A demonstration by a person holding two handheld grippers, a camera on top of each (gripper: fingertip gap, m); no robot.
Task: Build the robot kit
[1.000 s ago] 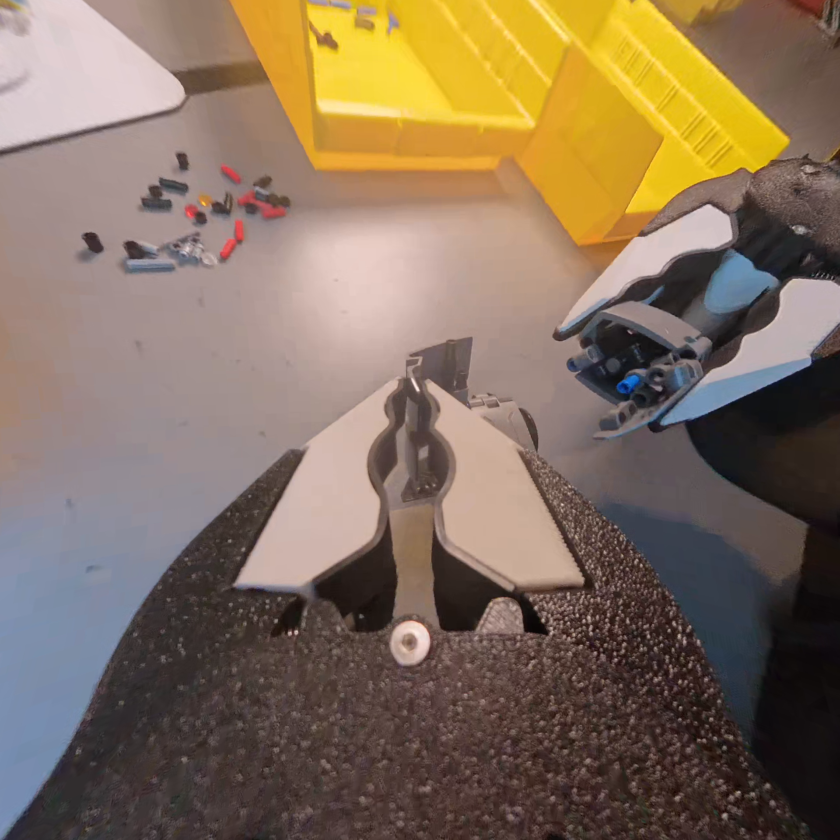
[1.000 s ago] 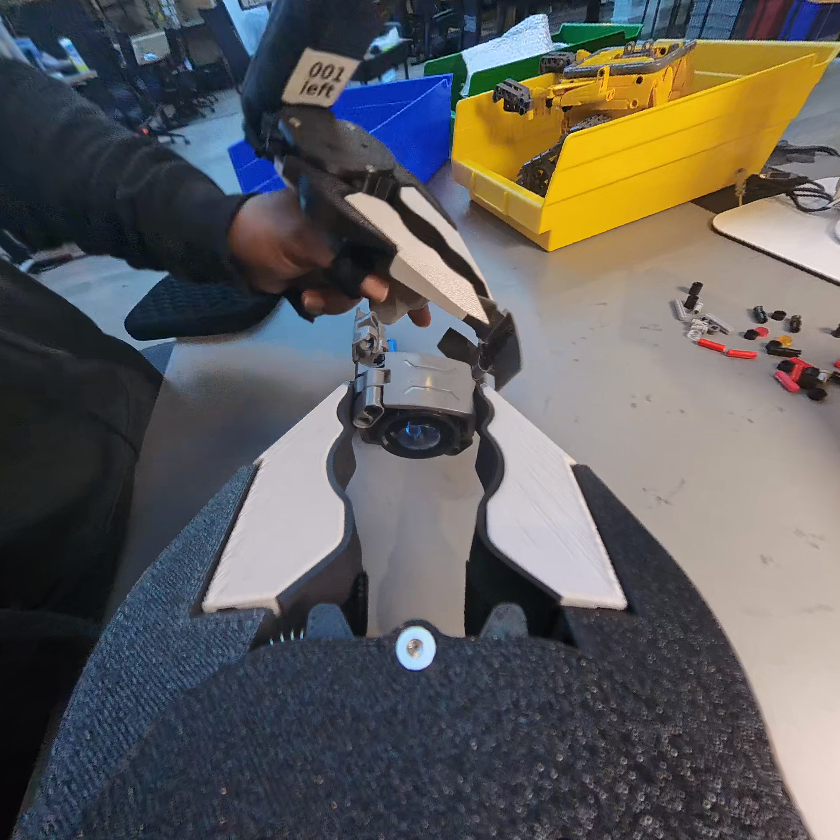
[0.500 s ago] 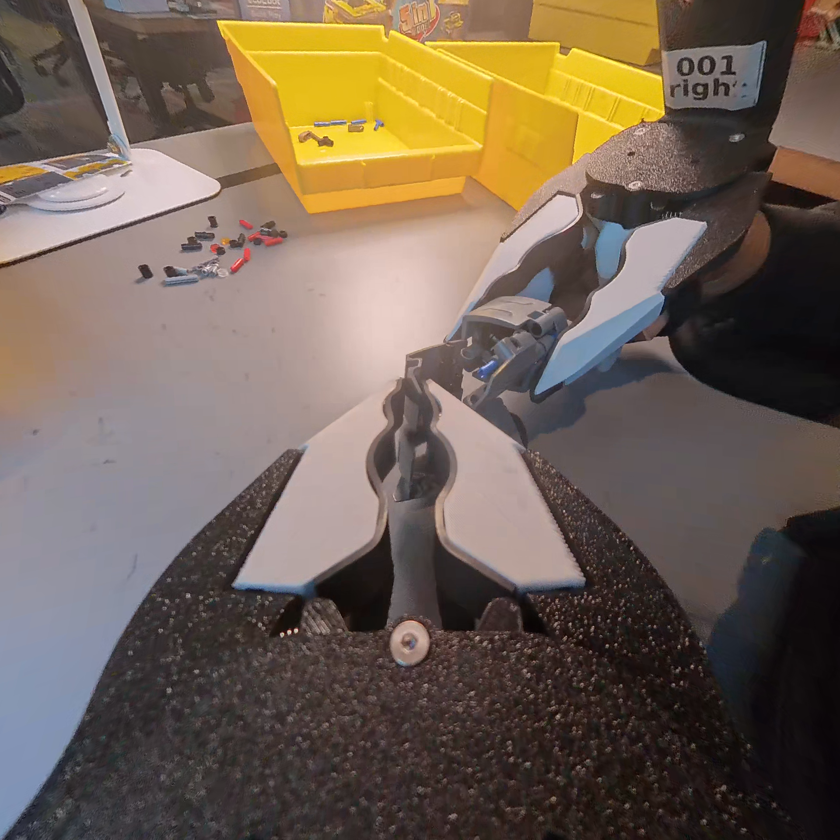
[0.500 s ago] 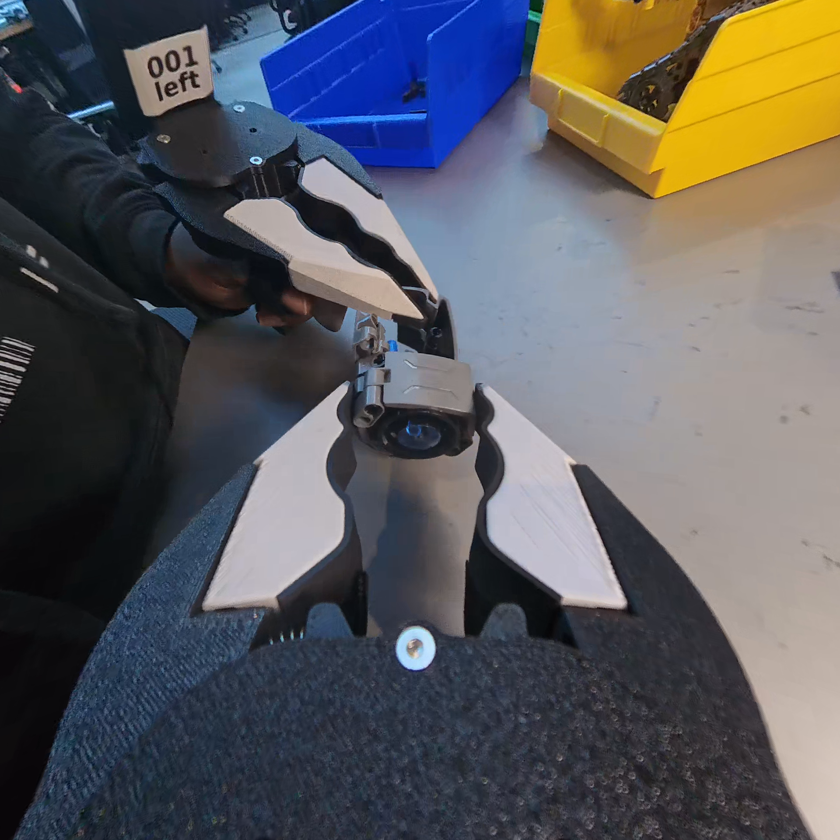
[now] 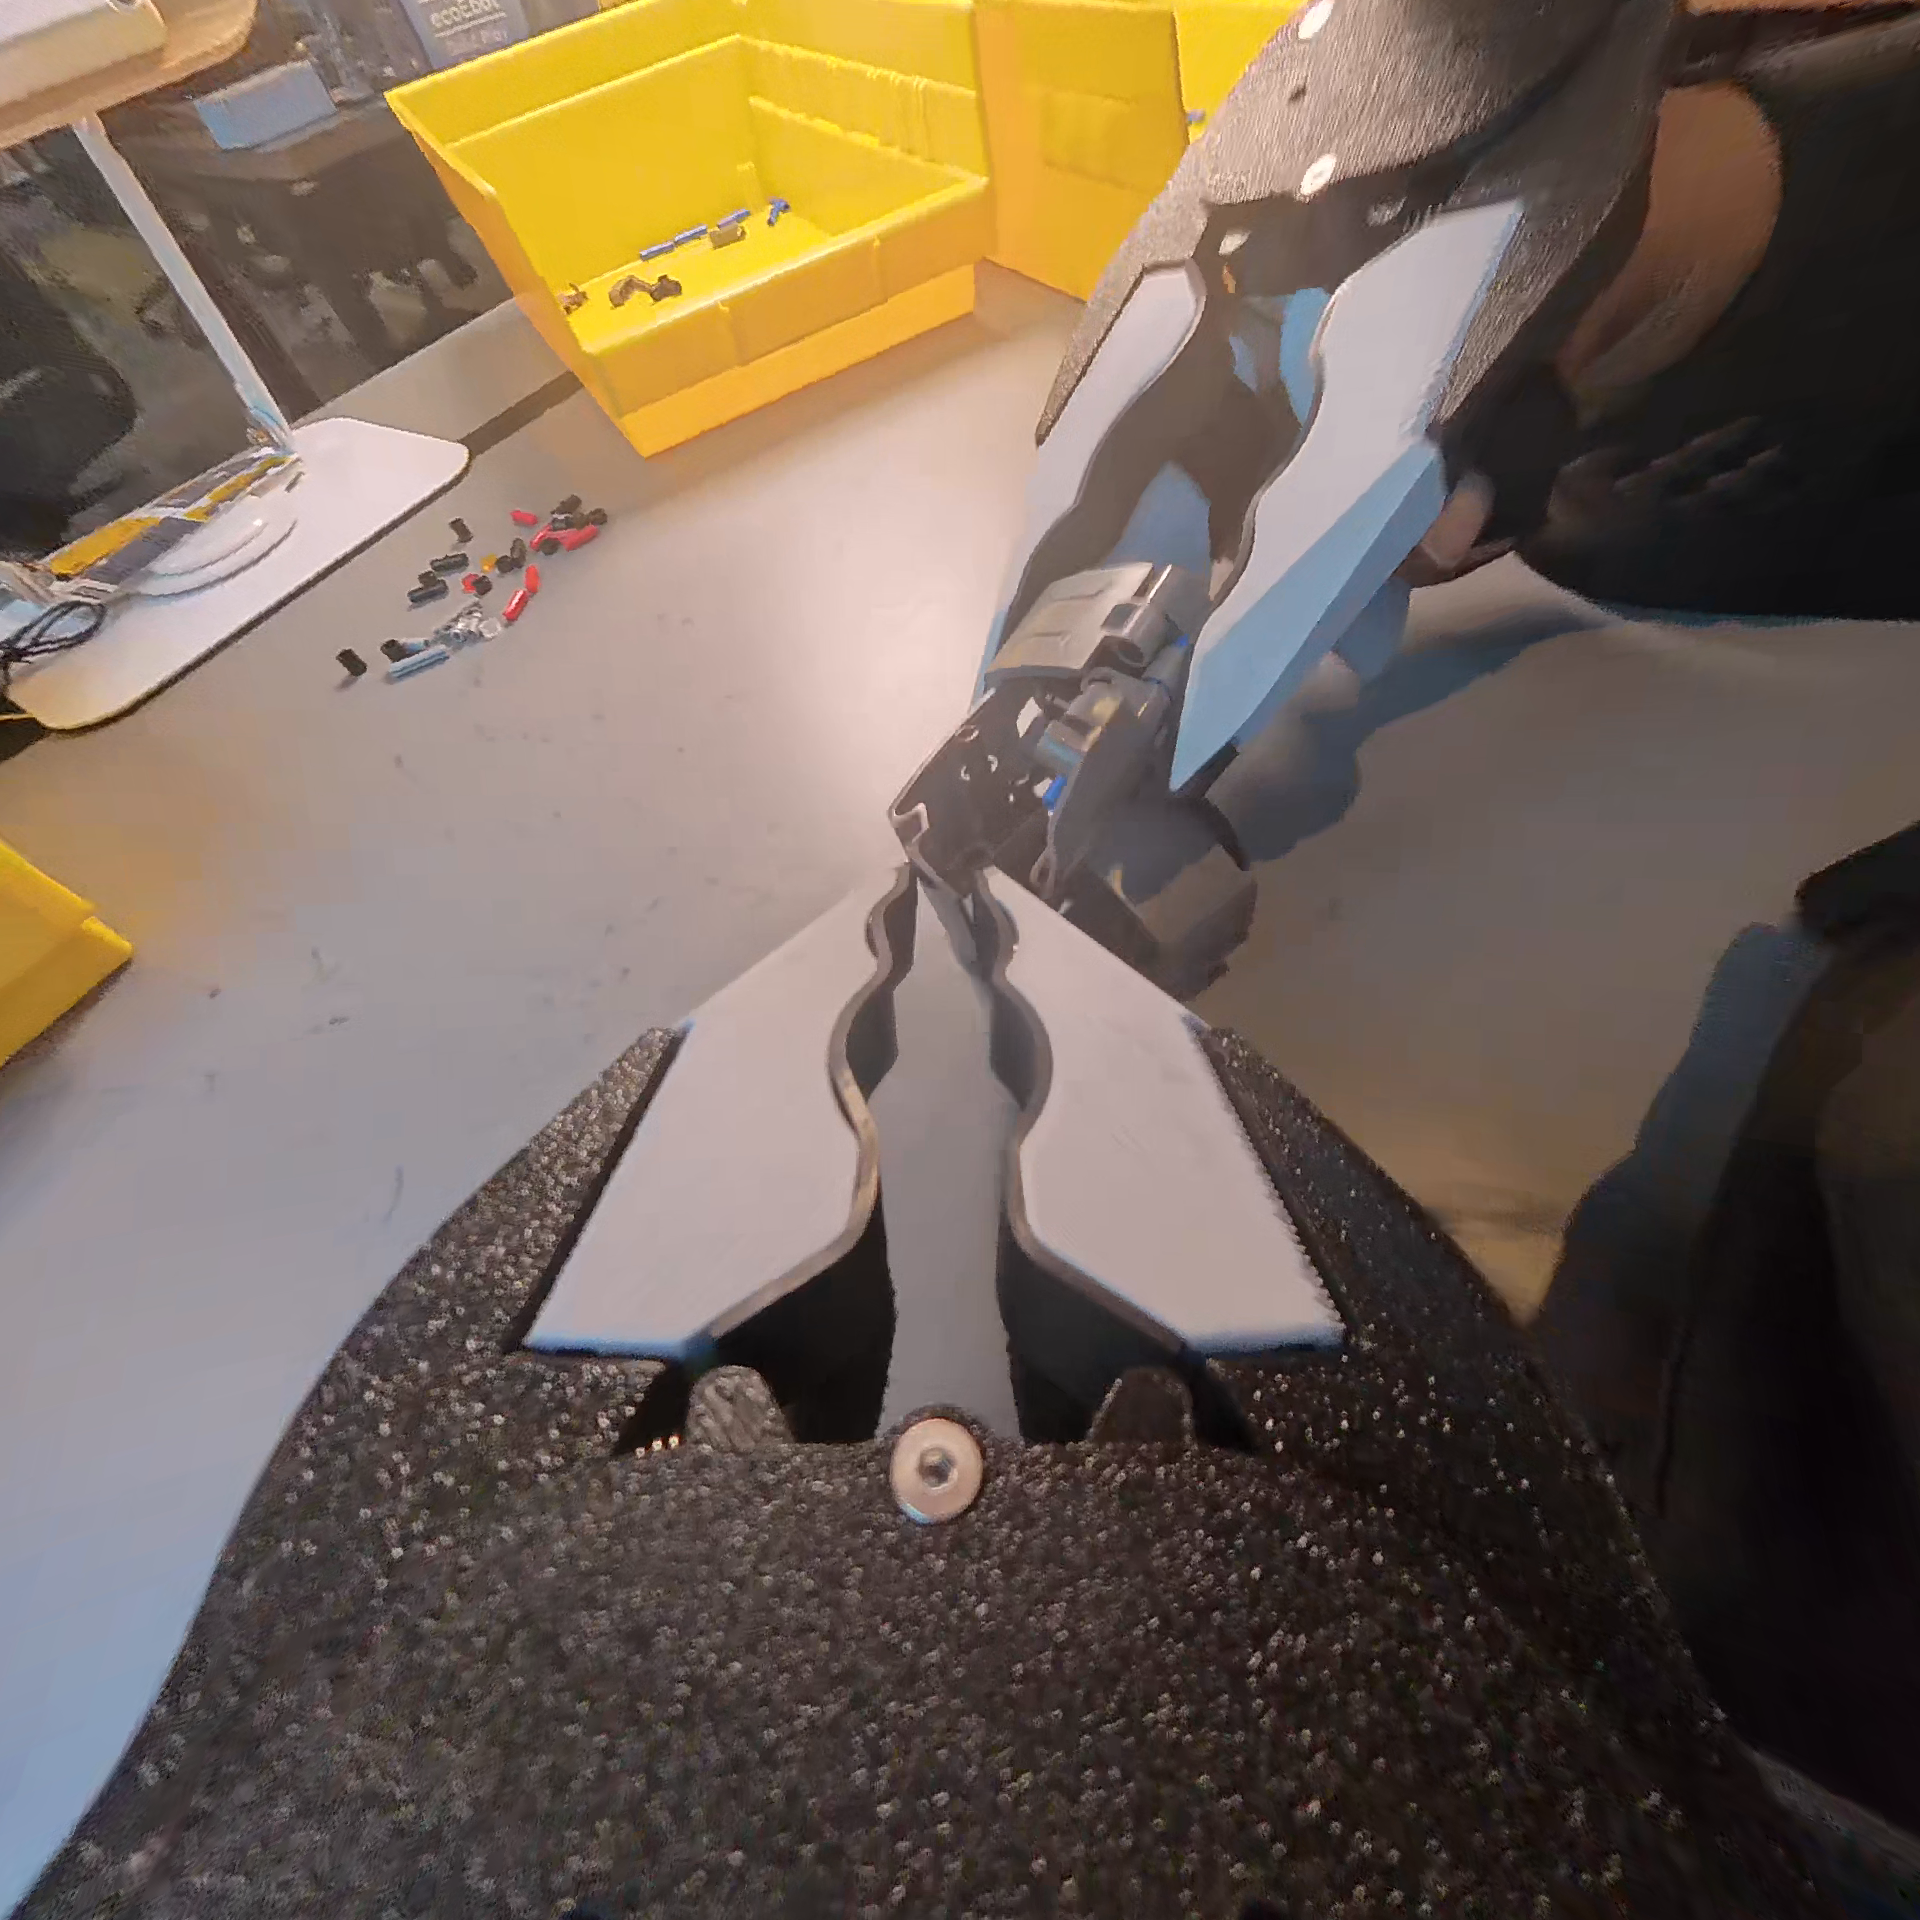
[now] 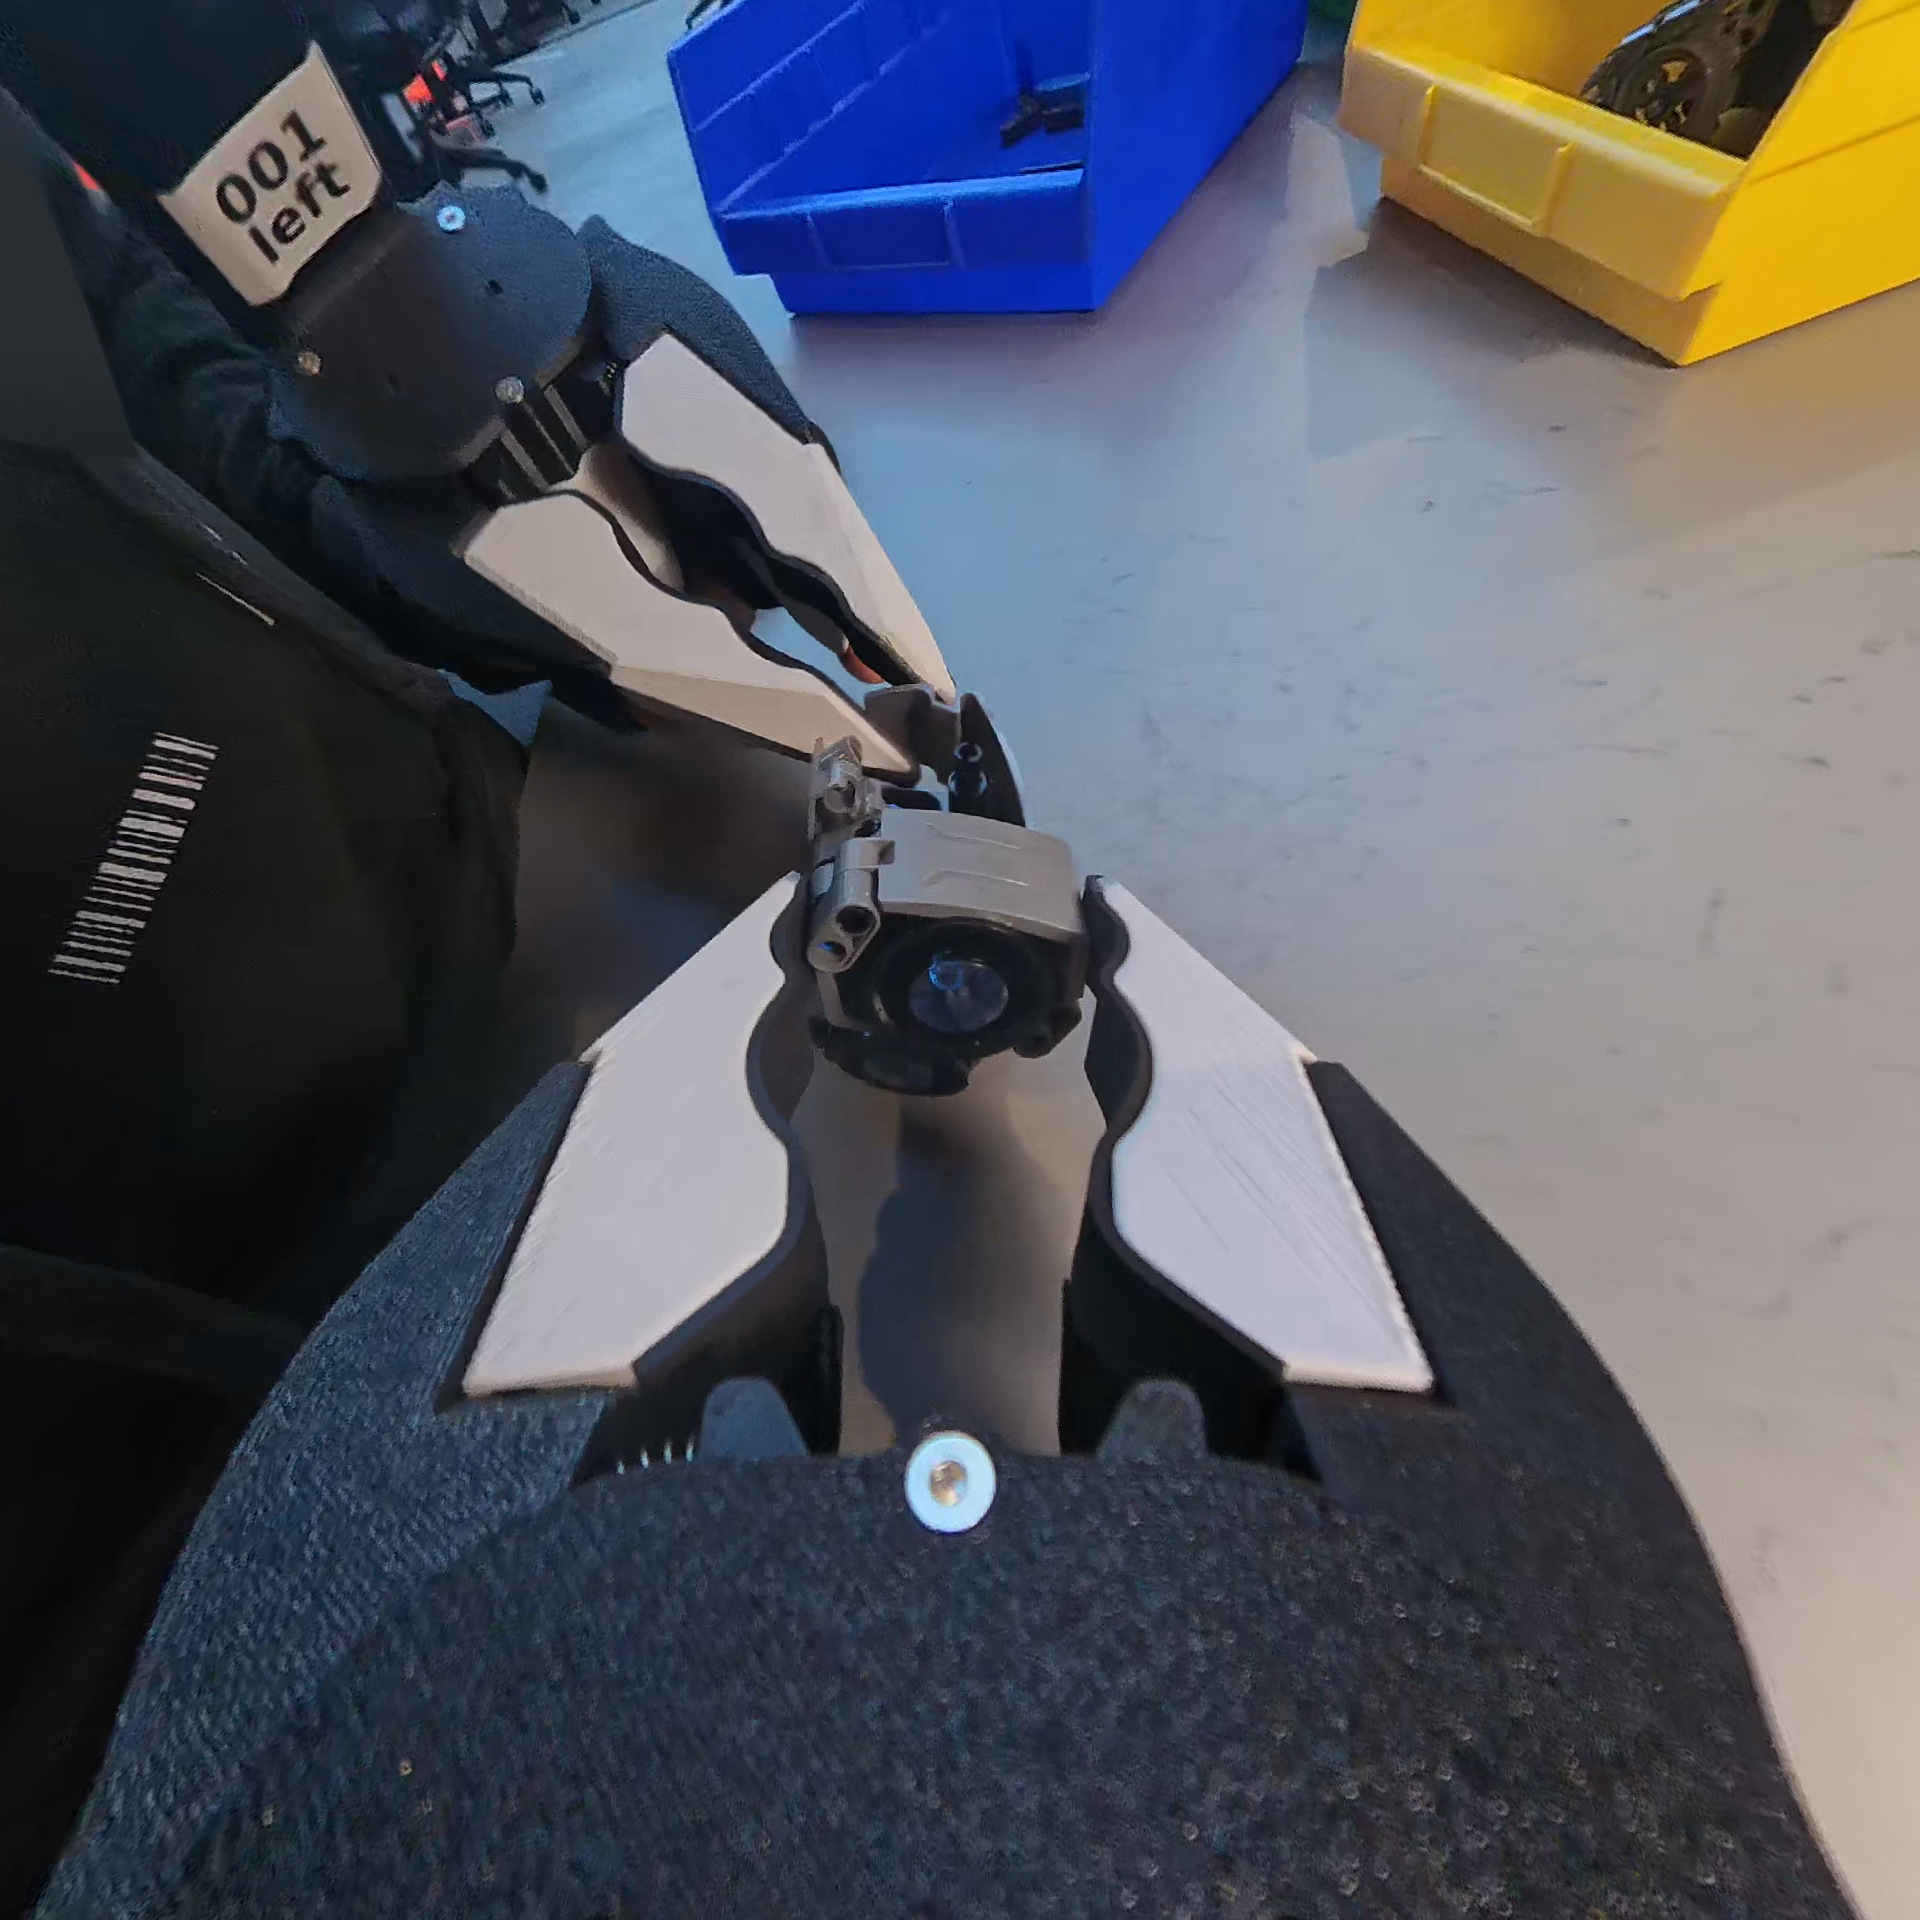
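Note:
My left gripper (image 5: 943, 883) is shut on the thin edge of a dark grey panel piece (image 5: 961, 795), held at its very tips above the grey table (image 5: 520, 935). My right gripper (image 6: 945, 899) is shut on a grey block assembly (image 6: 966, 935) with a round dark lens face and blue pins. The panel's far end touches the front of that assembly (image 5: 1091, 623). In the right wrist view the left gripper (image 6: 932, 729) comes in from the upper left with the panel (image 6: 987, 753) just beyond the block. In the left wrist view the right gripper (image 5: 1091, 717) reaches down from the upper right.
Several small red, black and grey pieces (image 5: 478, 582) lie scattered near a white stand base (image 5: 260, 551). Open yellow bins (image 5: 727, 260) stand at the back. A blue bin (image 6: 966, 156) and a yellow bin (image 6: 1662, 208) sit beyond the grippers. A person's dark sleeve (image 6: 208, 831) is at left. The grippers are tip to tip, or close to it.
The two grippers have closed in on each other, bringing the panel up against the block assembly. The panel now sits at my left fingertips instead of deeper between the fingers.

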